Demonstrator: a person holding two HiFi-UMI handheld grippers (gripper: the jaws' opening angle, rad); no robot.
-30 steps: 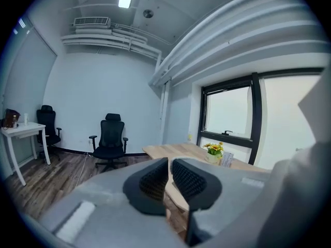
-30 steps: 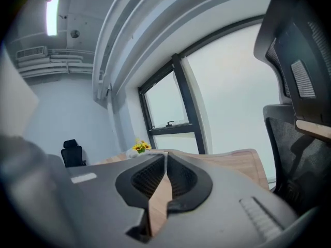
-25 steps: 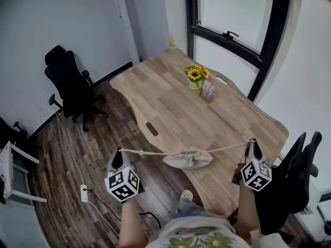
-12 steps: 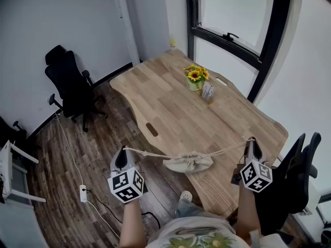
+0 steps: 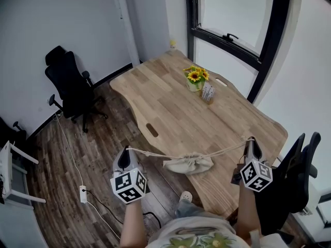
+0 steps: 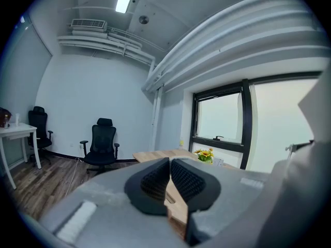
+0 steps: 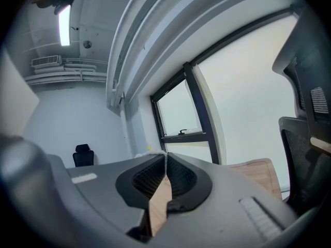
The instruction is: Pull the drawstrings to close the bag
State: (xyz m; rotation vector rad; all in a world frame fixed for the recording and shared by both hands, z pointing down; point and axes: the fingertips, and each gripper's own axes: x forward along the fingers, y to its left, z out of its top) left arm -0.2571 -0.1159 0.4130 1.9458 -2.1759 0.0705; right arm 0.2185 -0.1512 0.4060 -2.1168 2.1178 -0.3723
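The left gripper (image 5: 124, 158) is held over the wood floor (image 5: 77, 154), just off the table's near edge. Its jaws are pressed together on the left drawstring (image 5: 152, 153), though its own view barely shows the cord. That cord runs taut to the cream cloth bag (image 5: 187, 164), whose mouth is puckered. The bag seems to rest on the edge of the wooden table (image 5: 170, 102). The right drawstring (image 5: 227, 149) rises to the right gripper (image 5: 252, 148), whose jaws are clamped on it.

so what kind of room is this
Likely an office or meeting room: a black swivel chair, a large wooden table, and a big dark-framed window.
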